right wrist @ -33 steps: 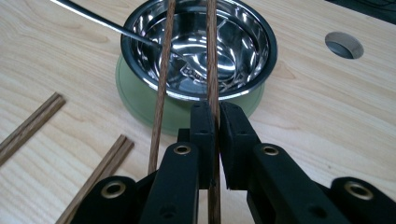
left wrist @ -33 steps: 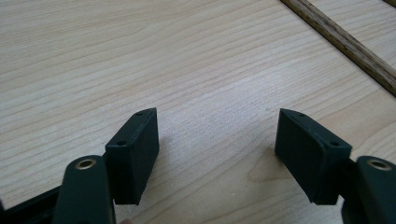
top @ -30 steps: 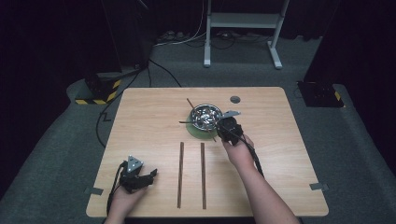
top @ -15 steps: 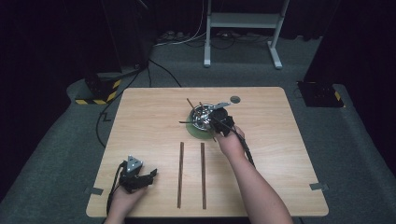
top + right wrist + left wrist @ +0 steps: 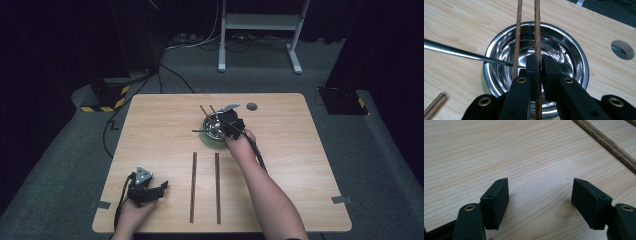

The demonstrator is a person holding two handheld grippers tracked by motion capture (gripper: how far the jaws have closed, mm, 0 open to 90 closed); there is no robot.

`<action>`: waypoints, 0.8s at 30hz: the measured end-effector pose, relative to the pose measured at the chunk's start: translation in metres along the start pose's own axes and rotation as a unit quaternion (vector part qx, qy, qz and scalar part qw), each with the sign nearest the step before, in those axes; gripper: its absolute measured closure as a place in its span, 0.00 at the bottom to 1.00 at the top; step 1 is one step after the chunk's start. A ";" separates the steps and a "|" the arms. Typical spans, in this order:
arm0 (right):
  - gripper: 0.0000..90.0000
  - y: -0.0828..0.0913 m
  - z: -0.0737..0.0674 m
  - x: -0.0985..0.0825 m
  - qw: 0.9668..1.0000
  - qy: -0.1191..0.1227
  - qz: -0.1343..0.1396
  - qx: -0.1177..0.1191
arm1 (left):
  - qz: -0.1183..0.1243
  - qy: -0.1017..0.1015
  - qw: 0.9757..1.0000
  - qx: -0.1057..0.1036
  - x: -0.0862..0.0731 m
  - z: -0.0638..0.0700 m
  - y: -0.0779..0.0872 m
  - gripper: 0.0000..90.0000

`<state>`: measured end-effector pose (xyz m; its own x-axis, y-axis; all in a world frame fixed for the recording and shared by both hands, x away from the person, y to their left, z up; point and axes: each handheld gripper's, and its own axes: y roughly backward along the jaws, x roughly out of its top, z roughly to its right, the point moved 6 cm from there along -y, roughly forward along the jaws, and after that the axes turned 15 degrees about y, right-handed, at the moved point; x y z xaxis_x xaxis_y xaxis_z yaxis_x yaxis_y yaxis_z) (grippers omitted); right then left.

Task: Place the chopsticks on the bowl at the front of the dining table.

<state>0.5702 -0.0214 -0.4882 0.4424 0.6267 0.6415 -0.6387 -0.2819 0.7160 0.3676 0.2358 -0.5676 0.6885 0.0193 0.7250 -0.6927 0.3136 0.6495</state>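
- Right gripper (image 5: 539, 72) has slid left over the bowl (image 5: 574, 62), pinching a stick (image 5: 537, 30) (second stick (image 5: 518, 35) alongside).
- Bowl holds a metal rod (image 5: 461, 53).
- Left gripper (image 5: 540, 195) spread, unmoved.

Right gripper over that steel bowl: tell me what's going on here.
A person's right gripper is shut on one wooden chopstick, holding it over the steel bowl; a second chopstick lies alongside. A metal utensil rests in the bowl. The left gripper sits open near the table's front edge, with two more chopsticks lying beside it.
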 end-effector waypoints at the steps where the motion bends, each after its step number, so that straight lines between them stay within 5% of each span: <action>1: 0.93 -0.002 0.000 0.000 1.000 -0.003 -0.005 0.003 | 0.000 0.000 1.000 -0.001 0.000 0.000 0.000 0.34; 24: 0.93 -0.034 0.011 0.016 0.999 -0.023 -0.026 0.004 | -0.001 0.000 1.000 0.000 0.000 0.001 0.000 0.34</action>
<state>0.6060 -0.0097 -0.4987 0.5036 0.6071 0.6147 -0.6087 -0.2556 0.7511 0.3670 0.2354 -0.5676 0.6904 0.0191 0.7232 -0.6910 0.3130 0.6515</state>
